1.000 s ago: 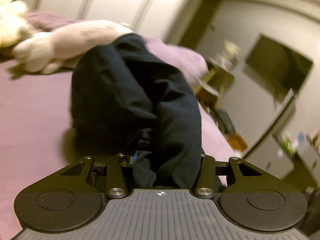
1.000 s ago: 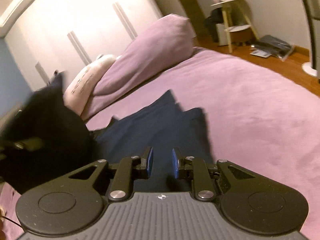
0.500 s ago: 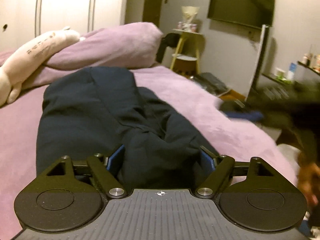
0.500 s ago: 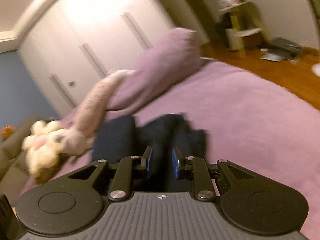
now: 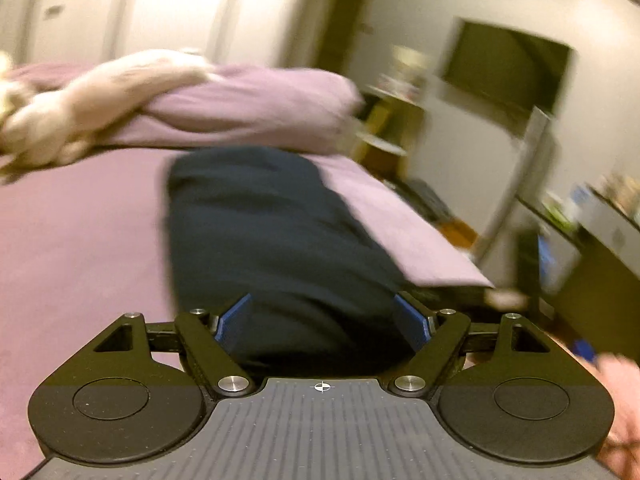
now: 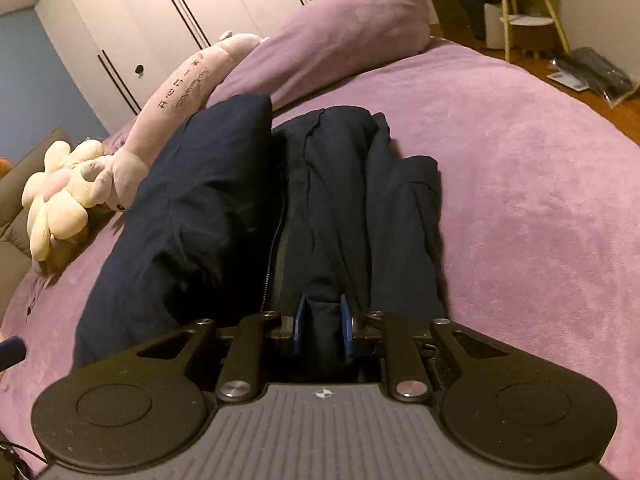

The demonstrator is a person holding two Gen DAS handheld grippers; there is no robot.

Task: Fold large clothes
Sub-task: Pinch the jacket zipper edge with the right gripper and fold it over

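My left gripper [image 5: 322,318] is spread wide around the jacket [image 6: 256,216], which lies mid-frame on the bed [image 6: 520,184]; my right gripper [image 6: 322,328] pinches its near fold.

Matt cloth jacket [image 6: 224,208] — plush bedspread [image 6: 520,184]

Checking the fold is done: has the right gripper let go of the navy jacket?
No, the right gripper has its blue pads closed on a fold of the navy jacket.
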